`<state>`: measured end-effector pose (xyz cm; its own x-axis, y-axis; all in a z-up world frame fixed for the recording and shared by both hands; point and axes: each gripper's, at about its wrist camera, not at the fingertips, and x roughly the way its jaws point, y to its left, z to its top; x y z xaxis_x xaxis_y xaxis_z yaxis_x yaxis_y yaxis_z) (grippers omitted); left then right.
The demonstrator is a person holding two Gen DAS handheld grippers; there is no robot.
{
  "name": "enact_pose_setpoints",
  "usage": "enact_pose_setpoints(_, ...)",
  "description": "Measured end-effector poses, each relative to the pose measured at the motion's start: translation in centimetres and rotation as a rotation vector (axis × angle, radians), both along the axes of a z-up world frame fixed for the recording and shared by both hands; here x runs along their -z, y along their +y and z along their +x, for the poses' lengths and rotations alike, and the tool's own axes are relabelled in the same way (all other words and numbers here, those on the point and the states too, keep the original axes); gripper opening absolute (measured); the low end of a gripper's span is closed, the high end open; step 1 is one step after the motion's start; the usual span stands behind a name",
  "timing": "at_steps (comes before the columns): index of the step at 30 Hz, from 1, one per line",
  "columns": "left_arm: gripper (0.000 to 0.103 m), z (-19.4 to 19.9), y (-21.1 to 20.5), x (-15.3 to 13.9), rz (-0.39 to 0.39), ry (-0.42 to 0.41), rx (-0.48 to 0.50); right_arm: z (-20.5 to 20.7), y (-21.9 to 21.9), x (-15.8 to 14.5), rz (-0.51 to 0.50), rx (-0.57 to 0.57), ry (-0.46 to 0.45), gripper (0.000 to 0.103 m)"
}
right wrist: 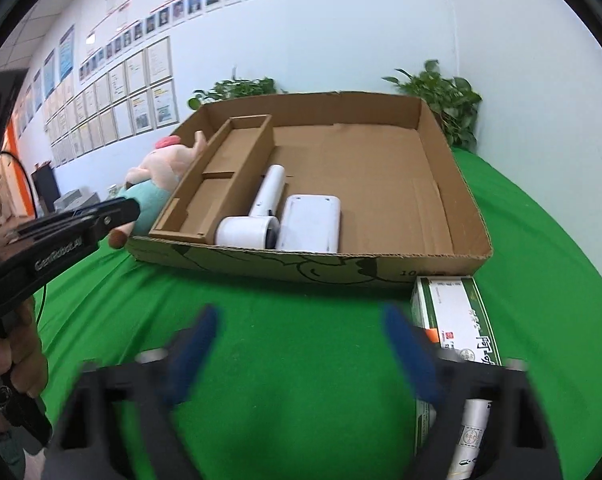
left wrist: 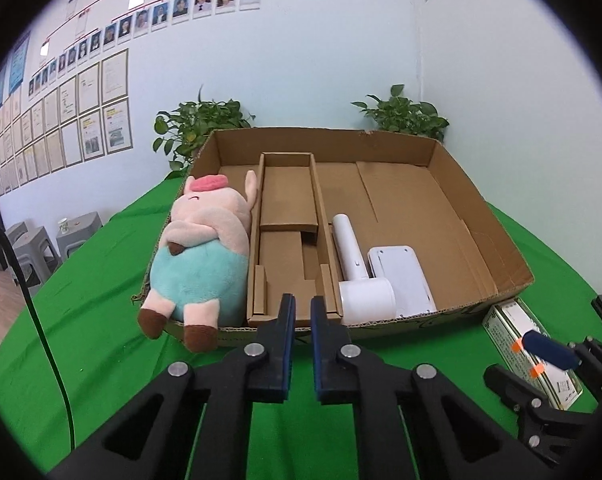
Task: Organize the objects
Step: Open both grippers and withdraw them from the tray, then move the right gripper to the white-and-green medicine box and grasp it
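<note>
Nearest to the right-wrist camera, the right gripper (right wrist: pixel 297 356) is being held low over the green table (right wrist: pixel 301 312) with its blue fingers (right wrist: pixel 197 344) standing apart and nothing between them; they are blurred. The green-and-white carton (right wrist: pixel 457 320) is lying on the table just to the right of the right-hand finger, which is overlapping its near end in this view, so the carton is being seen beside the fingers, not inside the gap. Its long axis is running roughly away from the camera, toward the front wall of the cardboard box (right wrist: pixel 477 256), which it is nearly touching.

In the left-wrist view, the left gripper (left wrist: pixel 302 312) is being held with its fingers closed to a narrow slit, gripping nothing, pointed at the box's near wall. The carton (left wrist: pixel 529 344) is lying well off to its right, so the right hand is judged the nearer one. A small sideways shift to the right is judged to be needed before the carton can be straddled across its short width.

Farther off, a white dryer (left wrist: pixel 361 276), a white flat device (left wrist: pixel 401 276) and a plush pig (left wrist: pixel 205 248) are already lying in the box.
</note>
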<state>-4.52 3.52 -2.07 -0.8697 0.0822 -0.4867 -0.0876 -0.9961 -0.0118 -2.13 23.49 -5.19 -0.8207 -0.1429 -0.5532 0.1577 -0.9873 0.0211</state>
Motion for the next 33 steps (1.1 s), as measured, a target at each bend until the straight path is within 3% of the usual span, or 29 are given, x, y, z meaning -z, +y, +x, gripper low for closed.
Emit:
enact_pose_setpoints(1,0.048,-0.1,-0.1,0.0,-0.004,-0.006,-0.013,0.0,-0.1,-0.1,0.009,-0.005,0.007,0.045)
enact_pose_setpoints(2,0.087,-0.1,-0.1,0.0,-0.008,0.001,-0.029,0.2,-0.2,-0.2,0.021,-0.01,0.02,0.045)
enact_pose_setpoints(3,0.095,0.1,-0.2,-0.1,-0.006,0.018,-0.032,0.3,-0.2,-0.4,0.03,-0.016,0.033,0.045)
enact_pose_setpoints(4,0.096,0.3,-0.2,-0.1,-0.003,0.042,-0.025,0.5,-0.2,-0.5,0.035,-0.019,0.044,0.051)
enact_pose_setpoints(5,0.096,0.4,0.0,-0.1,-0.013,0.046,-0.016,0.5,-0.1,-0.6,0.035,-0.015,0.05,0.075)
enact_pose_setpoints(6,0.096,0.4,0.2,0.0,-0.028,0.037,-0.015,0.6,0.0,-0.7,0.028,-0.01,0.057,0.092)
enact_pose_setpoints(7,0.096,0.3,0.3,0.1,-0.037,0.03,-0.016,0.9,0.4,-0.8,0.012,0.004,0.081,0.102)
enact_pose_setpoints(18,0.096,0.9,0.2,0.4,-0.026,-0.023,0.014,0.5,2.8,-0.4,-0.031,0.054,0.026,0.103)
enact_pose_setpoints(23,0.096,1.4,-0.7,0.9,-0.012,-0.059,0.052,1.2,5.3,0.1,0.035,0.138,-0.014,0.103)
enact_pose_setpoints(29,0.096,1.2,0.3,2.6,0.011,-0.124,0.104,0.6,8.9,3.8,0.119,0.242,-0.194,0.102)
enact_pose_setpoints(33,0.096,1.4,1.3,3.3,0.004,-0.15,0.141,1.1,9.2,5.1,0.109,0.216,-0.225,0.088)
